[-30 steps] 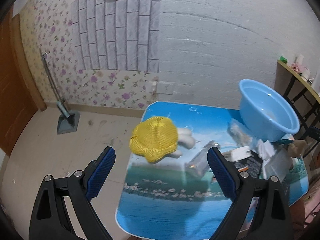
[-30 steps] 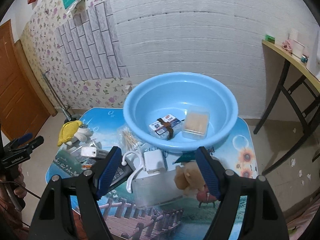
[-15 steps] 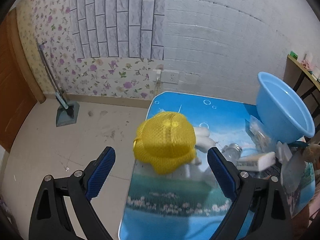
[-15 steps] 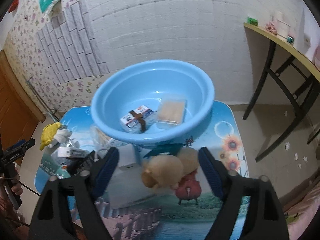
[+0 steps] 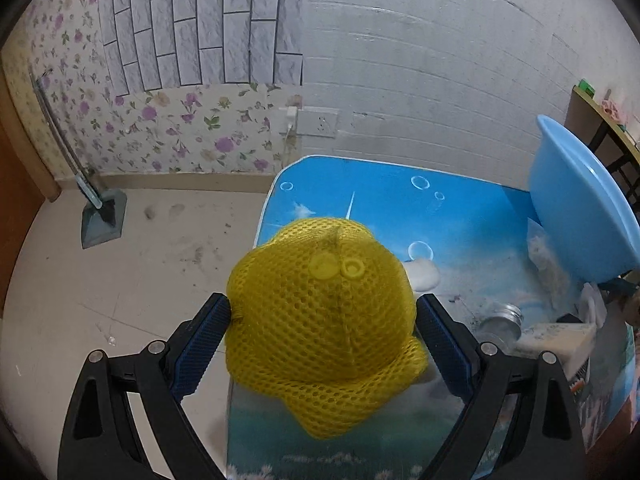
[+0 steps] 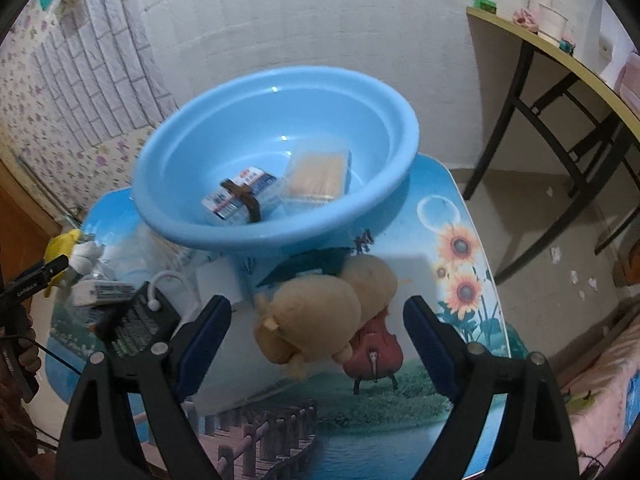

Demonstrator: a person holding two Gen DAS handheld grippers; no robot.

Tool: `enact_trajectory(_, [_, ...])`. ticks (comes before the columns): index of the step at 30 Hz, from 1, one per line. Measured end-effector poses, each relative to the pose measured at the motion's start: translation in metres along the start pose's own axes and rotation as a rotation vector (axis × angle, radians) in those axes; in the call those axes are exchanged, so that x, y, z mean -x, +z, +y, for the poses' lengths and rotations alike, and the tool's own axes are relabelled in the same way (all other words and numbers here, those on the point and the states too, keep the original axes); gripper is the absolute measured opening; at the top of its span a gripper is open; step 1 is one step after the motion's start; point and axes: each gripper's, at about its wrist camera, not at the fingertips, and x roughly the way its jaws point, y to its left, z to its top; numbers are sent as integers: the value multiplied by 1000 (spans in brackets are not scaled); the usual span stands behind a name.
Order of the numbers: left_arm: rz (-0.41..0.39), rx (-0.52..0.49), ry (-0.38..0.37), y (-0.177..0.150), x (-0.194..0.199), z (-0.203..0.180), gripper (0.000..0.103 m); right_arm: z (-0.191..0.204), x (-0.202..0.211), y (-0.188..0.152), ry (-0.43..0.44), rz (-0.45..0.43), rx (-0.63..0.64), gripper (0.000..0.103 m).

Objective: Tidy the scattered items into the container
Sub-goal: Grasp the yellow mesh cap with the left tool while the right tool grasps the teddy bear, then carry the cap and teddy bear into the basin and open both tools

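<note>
The blue basin sits in the upper middle of the right wrist view, on the far part of the picture-printed table, and it already holds two things: a small printed packet with a dark band around it and a clear pack of wooden sticks beside it. So I judge the tidying as begun but far from finished. Just below the basin, in the centre of that view, a tan plush toy lies on the table between the blue pads of the right gripper; the jaws stand wide and touch nothing, with clear gaps on both sides. To the left of the toy a black device with printed text, a white cord loop, a white box and a clear bag lie scattered. In the left wrist view a yellow mesh cap fills the centre, lying at the near left edge of the table, with a white soft thing partly under it. The left gripper frames the cap, its pads right at the mesh on either side; whether they press on it I cannot tell. A small metal-lidded jar at the right of that view also waits. Most items are still outside the basin.
</note>
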Motion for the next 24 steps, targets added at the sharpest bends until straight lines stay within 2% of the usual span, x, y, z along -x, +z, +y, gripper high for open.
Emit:
enact_trajectory(5, [-19,-21,1,3,-2,-6,95,-10,-12,1,13,40,-73,88])
enact_trajectory(9, [-16,-22,-22,0,-1,-8,88,-15,-17,3,21,48,-90,75])
enact_trajectory(12, [-11,-25,-42,-1,2,-10,85,-17,-19,0,61,70,-105,56])
enact_trajectory(13, [-12,-32,-47,-2,5,-13,85,-17,-17,-1,57,66,-98,53])
enact_trajectory(15, [-27,-53,-49,-4,13,-21,85,-16,-10,-3,44,60,-73,52])
enact_trajectory(18, [-55,-75,-48,-7,27,-31,85,-21,-1,-5,73,40,-86,51])
enact_trajectory(24, [-98,-75,-62,-14,57,-42,85,-23,16,-12,78,7,-76,51])
